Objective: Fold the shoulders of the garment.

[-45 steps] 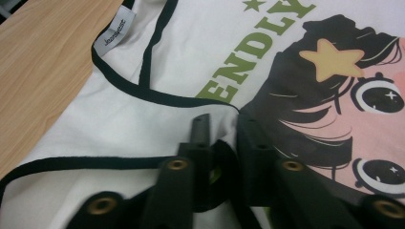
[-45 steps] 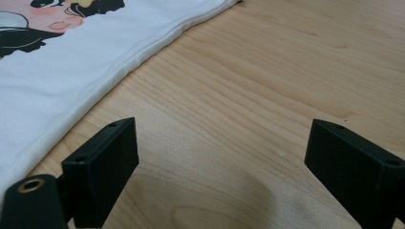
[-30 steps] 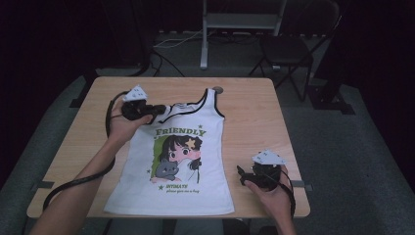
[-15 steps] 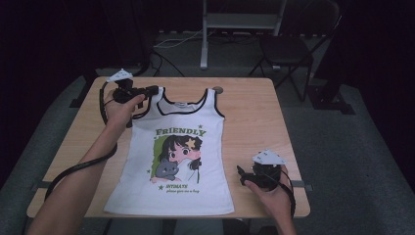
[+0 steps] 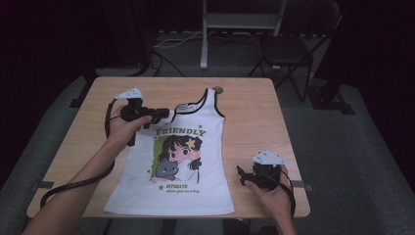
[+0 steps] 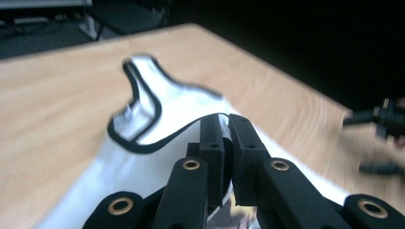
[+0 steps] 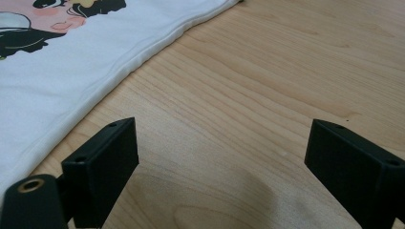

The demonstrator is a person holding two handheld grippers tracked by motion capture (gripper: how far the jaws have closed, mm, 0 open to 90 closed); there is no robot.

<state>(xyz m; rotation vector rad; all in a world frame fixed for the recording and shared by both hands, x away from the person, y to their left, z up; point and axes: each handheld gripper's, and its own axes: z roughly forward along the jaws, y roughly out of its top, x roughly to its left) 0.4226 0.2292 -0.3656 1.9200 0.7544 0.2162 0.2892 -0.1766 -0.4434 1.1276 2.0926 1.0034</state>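
Wooden table (image 5: 254,117) from above: my tank top (image 5: 181,161) lies flat mid-table, unfolded, left gripper (image 5: 165,113) at its far-left strap. Left gripper view: jaws pinch the black-trimmed strap (image 6: 143,143), so folding has barely begun. Right gripper view: my right gripper (image 7: 219,162) gapes empty near the shirt's right edge

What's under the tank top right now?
The wooden table shows bare around the tank top, which lies flat on it. The left gripper, shut on the shoulder strap, lifts it slightly. Whatever lies beneath the cloth is covered.
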